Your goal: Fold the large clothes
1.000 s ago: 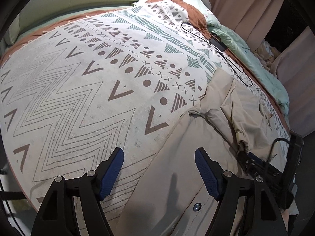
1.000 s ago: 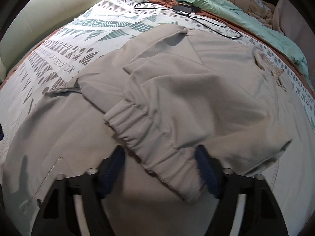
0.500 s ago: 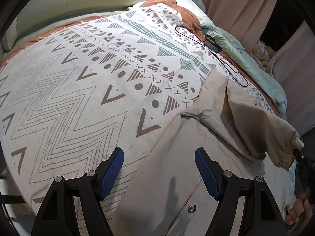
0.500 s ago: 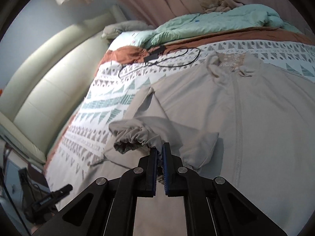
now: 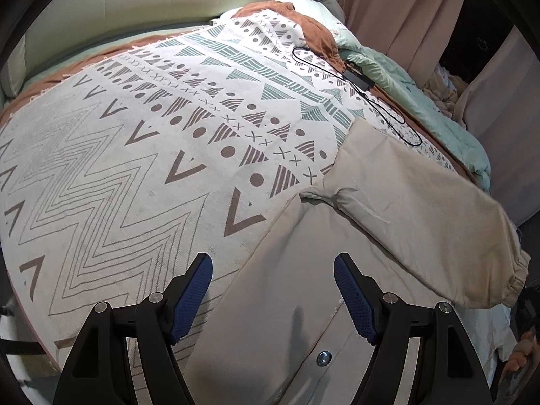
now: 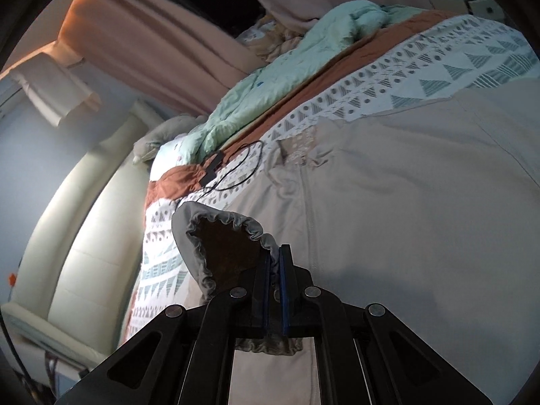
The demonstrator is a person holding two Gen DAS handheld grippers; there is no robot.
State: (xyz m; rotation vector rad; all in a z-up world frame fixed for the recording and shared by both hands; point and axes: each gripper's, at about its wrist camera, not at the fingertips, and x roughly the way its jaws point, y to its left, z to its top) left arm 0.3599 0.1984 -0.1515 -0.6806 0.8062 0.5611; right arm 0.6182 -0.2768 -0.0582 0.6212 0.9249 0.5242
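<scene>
A beige jacket [image 5: 337, 270] lies spread on the patterned bed [image 5: 135, 168]; the right gripper [image 6: 274, 263] pinches its elastic sleeve cuff [image 6: 229, 222], the left gripper [image 5: 273, 290] hovering wide and empty. Keeping the sleeve taut should lay it flat across the chest.

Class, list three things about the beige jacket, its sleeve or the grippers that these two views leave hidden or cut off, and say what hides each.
1. Left wrist view: the jacket hem, cut off by the bottom edge.
2. Left wrist view: the right gripper, out of frame beyond the sleeve; only fingers show at the edge.
3. Right wrist view: the cuff fabric between the right gripper pads, hidden by the shut jaws.
</scene>
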